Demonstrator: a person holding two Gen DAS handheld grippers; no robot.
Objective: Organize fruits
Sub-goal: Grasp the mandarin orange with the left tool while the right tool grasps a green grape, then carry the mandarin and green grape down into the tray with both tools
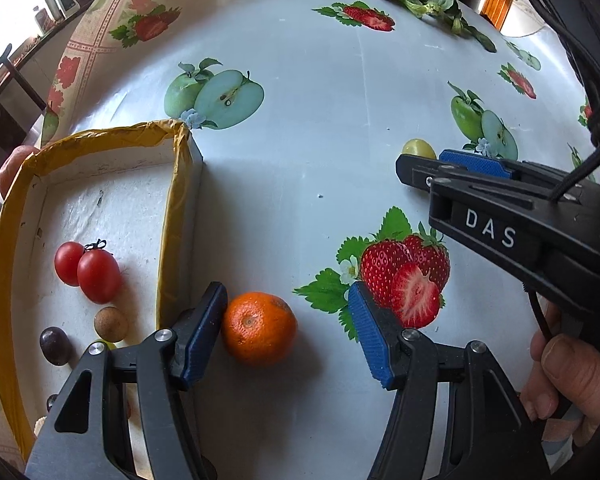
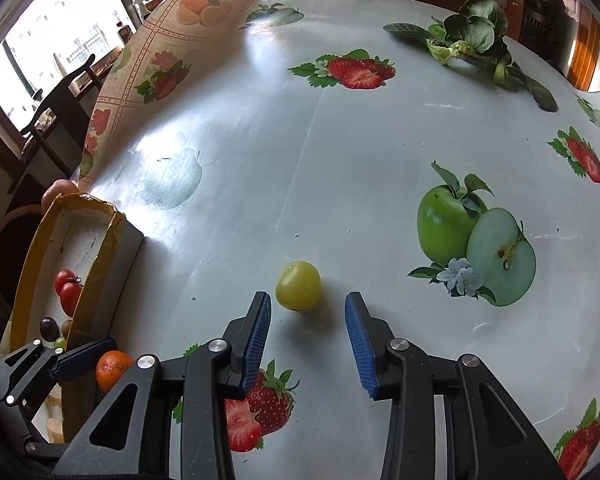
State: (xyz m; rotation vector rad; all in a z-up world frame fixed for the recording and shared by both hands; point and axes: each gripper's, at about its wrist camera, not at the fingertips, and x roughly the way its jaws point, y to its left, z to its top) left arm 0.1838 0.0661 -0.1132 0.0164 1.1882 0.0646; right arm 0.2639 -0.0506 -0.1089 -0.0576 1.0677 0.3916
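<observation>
An orange mandarin lies on the table between the open jaws of my left gripper, touching the left pad; it also shows in the right wrist view. A yellow-green fruit lies on the table just ahead of my open right gripper; it also shows in the left wrist view. The white box with yellow-taped rim sits to the left and holds two red tomatoes, a tan round fruit and a dark grape.
A leafy green vegetable lies at the far right of the table. The tablecloth is folded up at the far left, with printed fruit pictures all over it. A chair and windows stand beyond the table edge.
</observation>
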